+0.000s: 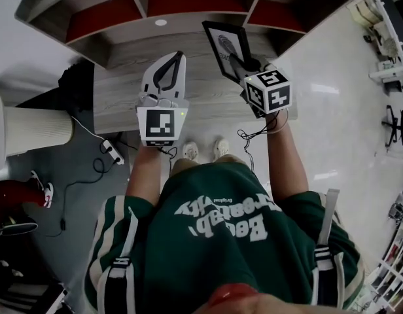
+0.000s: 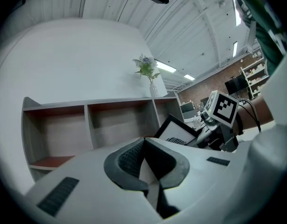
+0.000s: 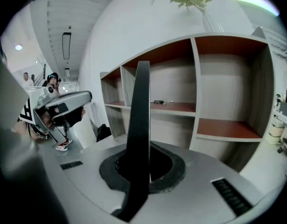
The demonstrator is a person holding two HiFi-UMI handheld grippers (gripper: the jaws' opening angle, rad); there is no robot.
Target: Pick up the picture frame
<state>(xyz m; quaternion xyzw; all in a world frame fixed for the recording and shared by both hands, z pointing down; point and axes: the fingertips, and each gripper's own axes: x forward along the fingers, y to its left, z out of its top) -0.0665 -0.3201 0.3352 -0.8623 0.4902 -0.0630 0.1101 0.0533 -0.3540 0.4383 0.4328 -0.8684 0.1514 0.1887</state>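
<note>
The picture frame (image 1: 225, 46) is black with a pale print inside, and it hangs above the wooden table (image 1: 123, 93). My right gripper (image 1: 239, 64) is shut on its lower edge. In the right gripper view the frame (image 3: 141, 111) stands edge-on, upright between the pads. From the left gripper view the frame (image 2: 177, 131) shows tilted at the right, with the right gripper's marker cube (image 2: 223, 107) behind it. My left gripper (image 1: 180, 58) hovers over the table to the left of the frame, shut with nothing in it; its tips (image 2: 144, 141) meet.
An open shelf unit (image 1: 163, 0) with red-brown compartments stands behind the table. A vase with a plant (image 2: 147, 74) sits on top of it. Small items (image 3: 158, 101) lie on one shelf. Cables and a power strip (image 1: 110, 151) lie on the floor at the left.
</note>
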